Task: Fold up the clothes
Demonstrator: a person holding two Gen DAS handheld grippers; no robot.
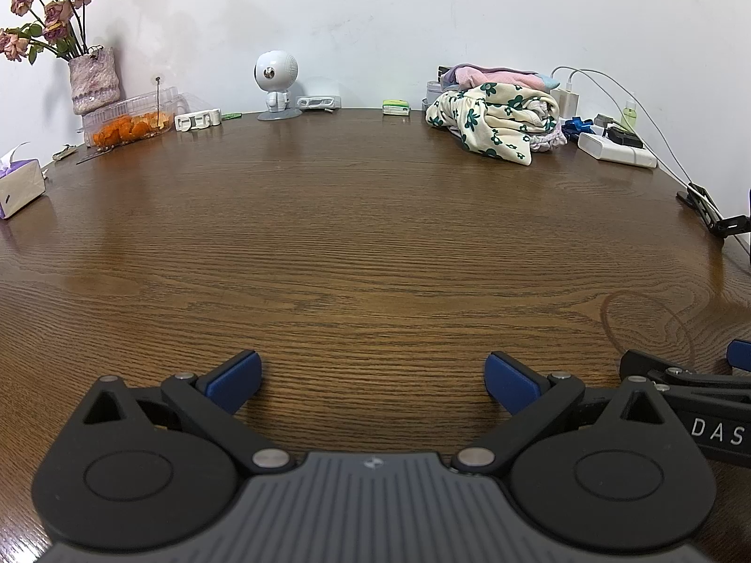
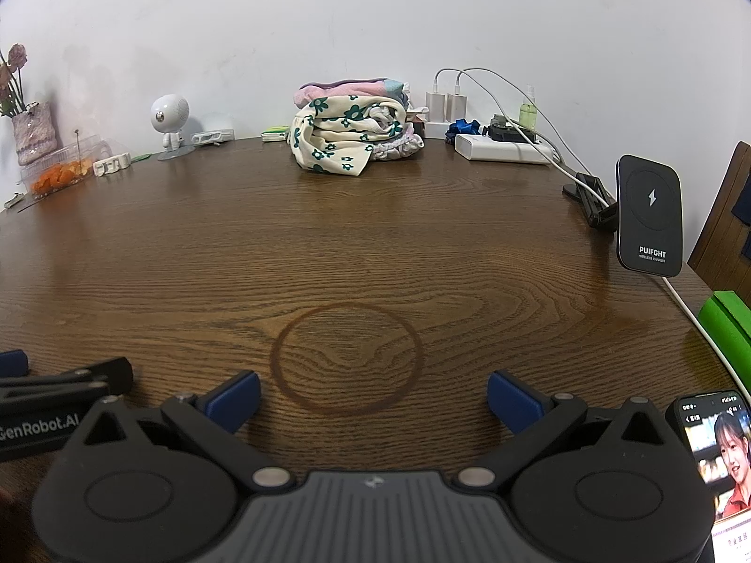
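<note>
A pile of clothes (image 1: 497, 117) lies at the far right of the brown wooden table (image 1: 356, 244), against the wall; a cream garment with green flowers (image 2: 345, 140) is on top in front, with pink and purple pieces behind and under it. My left gripper (image 1: 373, 380) sits low over the near edge of the table, open, with nothing between its blue pads. My right gripper (image 2: 373, 396) is beside it to the right, also open and empty, above a dark ring stain (image 2: 347, 359). Both are far from the pile.
A vase of dried roses (image 1: 91, 77), a plastic box of orange peel (image 1: 129, 124), a tissue box (image 1: 19, 185) and a white robot figure (image 1: 277, 84) line the back left. Chargers and cables (image 2: 497, 140), a wireless charger stand (image 2: 650, 216) and a phone (image 2: 716, 455) sit on the right.
</note>
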